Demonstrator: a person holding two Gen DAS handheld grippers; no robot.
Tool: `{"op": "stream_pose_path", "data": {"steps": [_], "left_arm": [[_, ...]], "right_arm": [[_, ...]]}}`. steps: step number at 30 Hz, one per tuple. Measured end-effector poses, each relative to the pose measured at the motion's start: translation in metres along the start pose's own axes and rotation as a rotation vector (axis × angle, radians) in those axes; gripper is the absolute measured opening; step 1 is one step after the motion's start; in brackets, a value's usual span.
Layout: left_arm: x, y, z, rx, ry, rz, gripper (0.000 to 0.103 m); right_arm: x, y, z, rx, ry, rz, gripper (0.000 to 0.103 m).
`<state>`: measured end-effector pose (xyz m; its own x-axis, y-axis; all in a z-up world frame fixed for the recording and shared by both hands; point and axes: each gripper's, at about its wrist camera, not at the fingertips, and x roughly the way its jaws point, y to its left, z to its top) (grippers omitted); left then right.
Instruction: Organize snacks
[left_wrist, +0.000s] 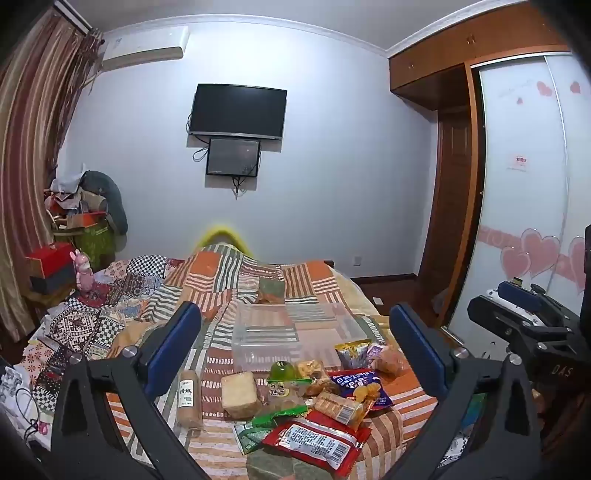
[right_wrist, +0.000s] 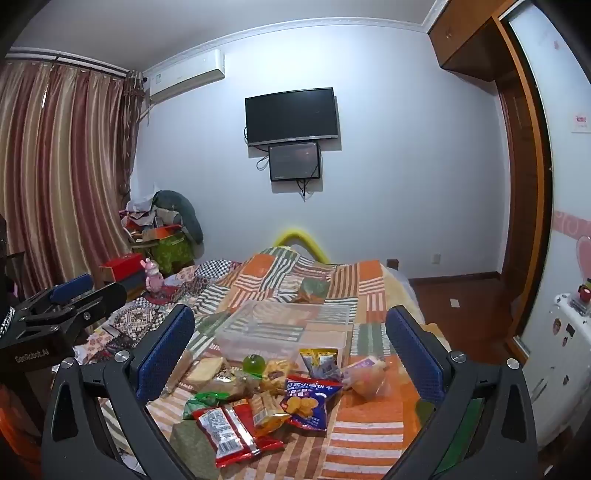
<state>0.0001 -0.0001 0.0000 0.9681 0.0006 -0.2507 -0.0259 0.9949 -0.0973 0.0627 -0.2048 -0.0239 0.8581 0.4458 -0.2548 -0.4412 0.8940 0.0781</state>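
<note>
Both tools are released and hold nothing: your left gripper (left_wrist: 295, 354) and right gripper (right_wrist: 291, 354) have jaws spread wide. The snack pile (left_wrist: 310, 406) lies ahead and below them on the quilt (left_wrist: 236, 273), just before the clear bin (left_wrist: 295, 332). Neither is clearly nearer.

White letters "DAS" stand on the black right gripper body (left_wrist: 554, 365), right of the clear plastic storage box (left_wrist: 295, 332). "GenRobot.AI" is printed on the black left gripper body (right_wrist: 33, 354), left of that box (right_wrist: 280, 328). Snack wrapper print stays unreadable.
</note>
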Motion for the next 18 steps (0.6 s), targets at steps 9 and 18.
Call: {"op": "stream_pose_path", "data": {"steps": [9, 18], "left_arm": [[0.003, -0.007, 0.007, 0.015, -0.003, 0.002, 0.103], [-0.006, -0.009, 0.003, 0.038, -0.03, -0.001, 0.103]], "right_arm": [[0.001, 0.0, 0.002, 0.002, 0.002, 0.002, 0.103], [-0.003, -0.001, 0.002, 0.009, -0.01, -0.001, 0.103]]}}
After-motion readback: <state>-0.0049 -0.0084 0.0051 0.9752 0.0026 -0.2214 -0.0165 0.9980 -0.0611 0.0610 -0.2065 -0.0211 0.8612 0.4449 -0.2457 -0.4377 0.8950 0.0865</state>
